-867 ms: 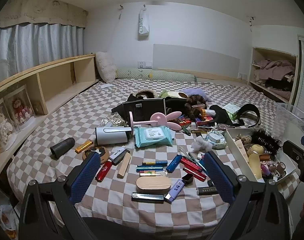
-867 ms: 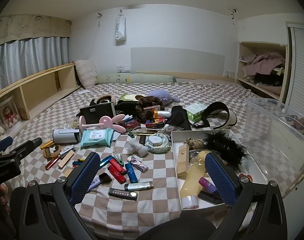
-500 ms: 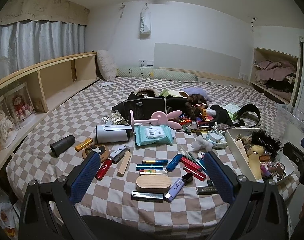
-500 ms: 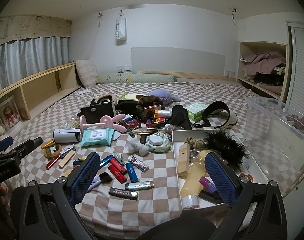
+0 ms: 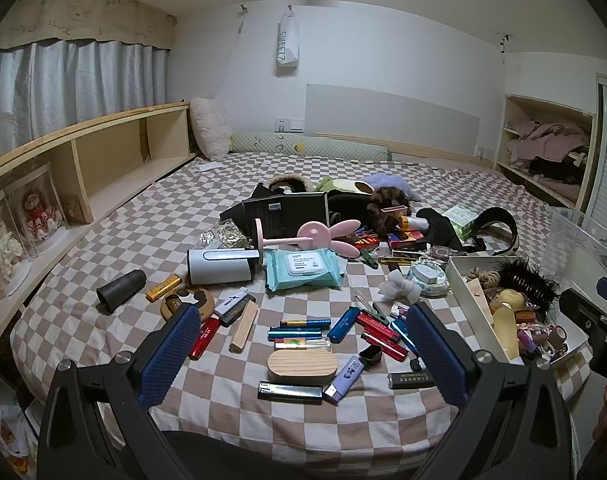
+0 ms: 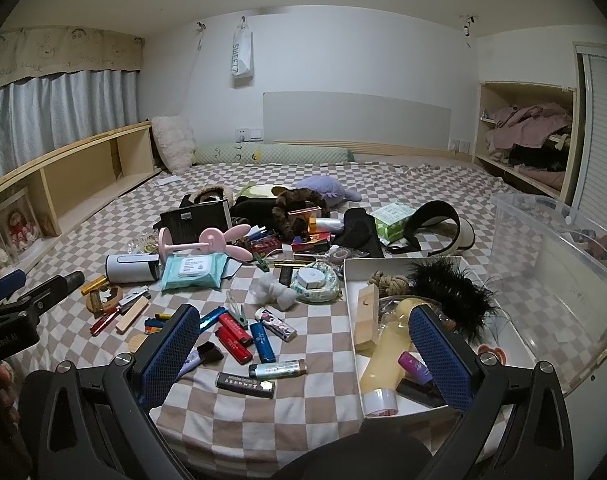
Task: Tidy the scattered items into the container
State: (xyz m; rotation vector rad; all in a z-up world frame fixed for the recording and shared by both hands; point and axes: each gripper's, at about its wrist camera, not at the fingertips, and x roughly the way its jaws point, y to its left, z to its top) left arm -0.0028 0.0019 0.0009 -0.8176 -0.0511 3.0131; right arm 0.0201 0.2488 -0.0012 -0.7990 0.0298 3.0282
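- Left wrist view: left claw [image 5: 303, 344] spread wide, empty, above lighters [image 5: 377, 322] scattered on checkered bed [image 5: 151, 224].
- Right claw [image 6: 303, 344] likewise agape, empty.
- White box [image 6: 353, 280] beside clutter, part-filled.

Right gripper [image 6: 303, 350] jaws wide apart above lighters [image 6: 239, 338] beside white tray [image 6: 353, 312].
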